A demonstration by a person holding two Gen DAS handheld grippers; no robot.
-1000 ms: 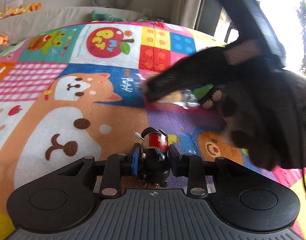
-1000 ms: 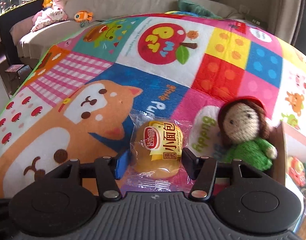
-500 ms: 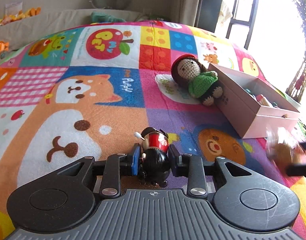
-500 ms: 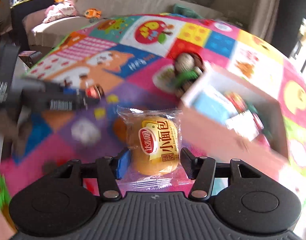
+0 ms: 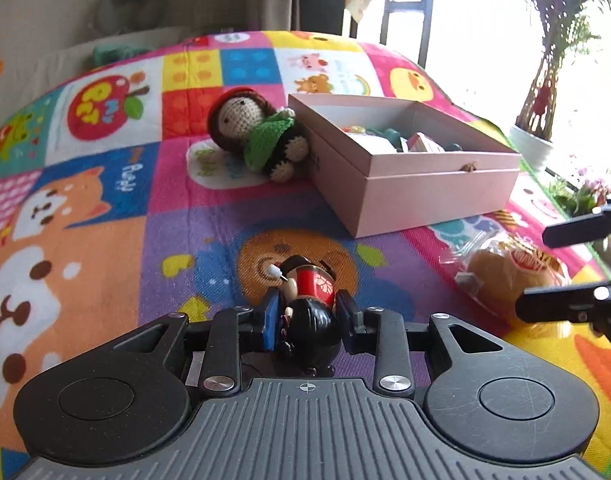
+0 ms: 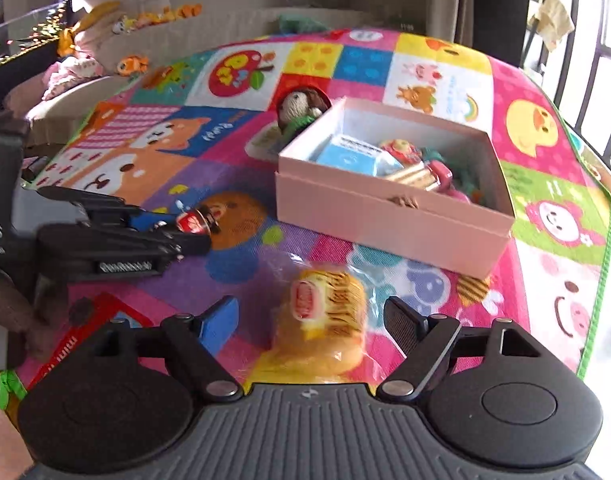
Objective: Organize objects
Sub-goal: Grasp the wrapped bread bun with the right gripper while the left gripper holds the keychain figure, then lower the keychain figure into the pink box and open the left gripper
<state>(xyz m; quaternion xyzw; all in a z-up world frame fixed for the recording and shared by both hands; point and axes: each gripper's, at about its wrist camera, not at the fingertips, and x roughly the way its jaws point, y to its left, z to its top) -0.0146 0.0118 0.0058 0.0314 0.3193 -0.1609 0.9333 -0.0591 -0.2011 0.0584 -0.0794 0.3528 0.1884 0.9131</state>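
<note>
The left gripper [image 5: 307,314] clamps the black-and-red figurine [image 5: 309,304] above the play mat [image 5: 105,240]; the right gripper [image 6: 311,320] gapes wide around the wrapped bun [image 6: 325,312] — apparently set down short of the pink box [image 6: 393,216].

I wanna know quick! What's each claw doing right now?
Left gripper: closed on the little black and red figurine.
Right gripper: open, the wrapped bun between its fingers, not squeezed.

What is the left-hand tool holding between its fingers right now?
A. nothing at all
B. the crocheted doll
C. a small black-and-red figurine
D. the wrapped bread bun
C: the left gripper is closed on the small black-and-red figurine, while the wrapped bun and the crocheted doll lie apart on the play mat.
</note>
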